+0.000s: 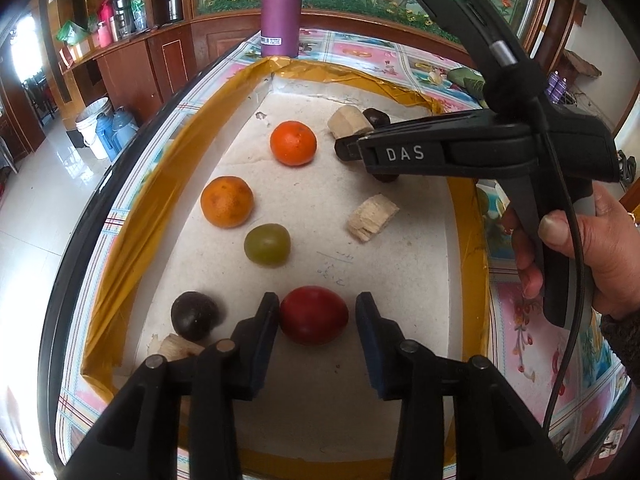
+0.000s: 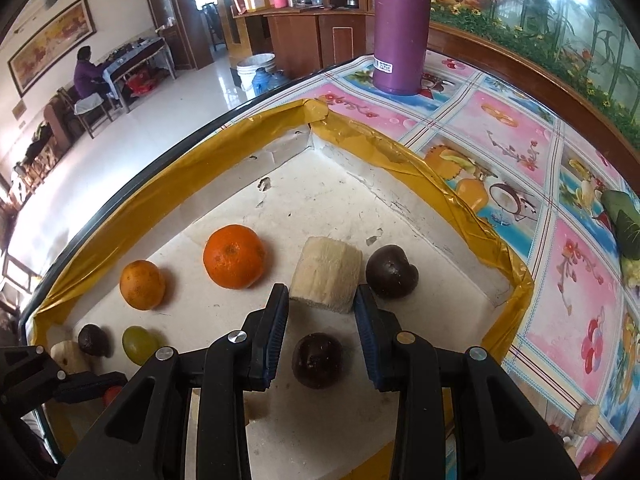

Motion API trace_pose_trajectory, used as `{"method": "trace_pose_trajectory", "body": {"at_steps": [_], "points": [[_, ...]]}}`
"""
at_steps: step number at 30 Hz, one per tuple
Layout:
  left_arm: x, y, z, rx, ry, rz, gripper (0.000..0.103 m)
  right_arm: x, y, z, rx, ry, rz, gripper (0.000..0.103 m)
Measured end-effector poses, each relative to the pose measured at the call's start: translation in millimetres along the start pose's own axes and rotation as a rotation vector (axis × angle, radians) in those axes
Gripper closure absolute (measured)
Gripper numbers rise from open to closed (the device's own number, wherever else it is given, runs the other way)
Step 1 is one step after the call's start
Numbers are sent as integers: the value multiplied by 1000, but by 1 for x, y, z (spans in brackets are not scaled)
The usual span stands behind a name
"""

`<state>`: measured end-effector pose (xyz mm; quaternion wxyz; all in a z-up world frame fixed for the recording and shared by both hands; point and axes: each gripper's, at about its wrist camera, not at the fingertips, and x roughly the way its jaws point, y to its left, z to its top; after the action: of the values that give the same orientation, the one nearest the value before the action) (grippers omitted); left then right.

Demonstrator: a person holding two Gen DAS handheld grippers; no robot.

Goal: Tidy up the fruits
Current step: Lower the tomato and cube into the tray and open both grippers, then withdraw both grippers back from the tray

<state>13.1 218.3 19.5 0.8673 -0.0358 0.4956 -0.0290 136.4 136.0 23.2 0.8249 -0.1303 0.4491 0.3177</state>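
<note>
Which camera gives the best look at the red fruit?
The left wrist view: the red fruit sits whole between the left gripper fingers. The right wrist view shows only a red sliver behind that gripper.

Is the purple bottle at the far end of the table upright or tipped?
Upright: the purple bottle stands on its base on the tablecloth, just beyond the tray.
</note>
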Motion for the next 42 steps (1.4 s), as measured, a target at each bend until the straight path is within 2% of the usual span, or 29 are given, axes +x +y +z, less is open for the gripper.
{"method": "trace_pose_trajectory", "body": {"at_steps": [3, 12, 18, 21, 24, 25, 26, 28, 31, 35, 37, 42], "points": [[-1, -2, -3, 13, -2, 2, 55, -8, 1, -5, -3, -7, -21, 70], [-8, 5, -2, 0, -20, -26, 52, -47, 3, -21, 36, -45, -58, 69], [-17, 11, -1, -24, -51, -28, 44, -85, 7, -47, 101, -80, -70, 63], [-25, 12, -4, -44, -74, 3, 38, -100, 10, -64, 120, -85, -81, 63], [-35, 11, -9, -73, -102, 27, 36, -113, 11, -84, 134, -87, -86, 62], [-38, 11, -12, -83, -110, 35, 35, -118, 12, -92, 133, -87, -95, 61], [-42, 9, -14, -95, -117, 50, 29, -121, 14, -99, 130, -86, -104, 60], [-49, 5, -21, -124, -135, 84, 23, -128, 15, -113, 134, -84, -112, 55], [-59, 1, -33, -173, -150, 106, 23, -139, 18, -134, 148, -93, -110, 48], [-68, -5, -54, -230, -132, 135, 20, -152, 21, -156, 182, -113, -102, 42], [-70, -7, -63, -251, -108, 155, 20, -156, 24, -164, 195, -117, -113, 31], [-71, -13, -69, -228, -82, 201, 15, -171, 36, -177, 197, -149, -147, 30]]}}
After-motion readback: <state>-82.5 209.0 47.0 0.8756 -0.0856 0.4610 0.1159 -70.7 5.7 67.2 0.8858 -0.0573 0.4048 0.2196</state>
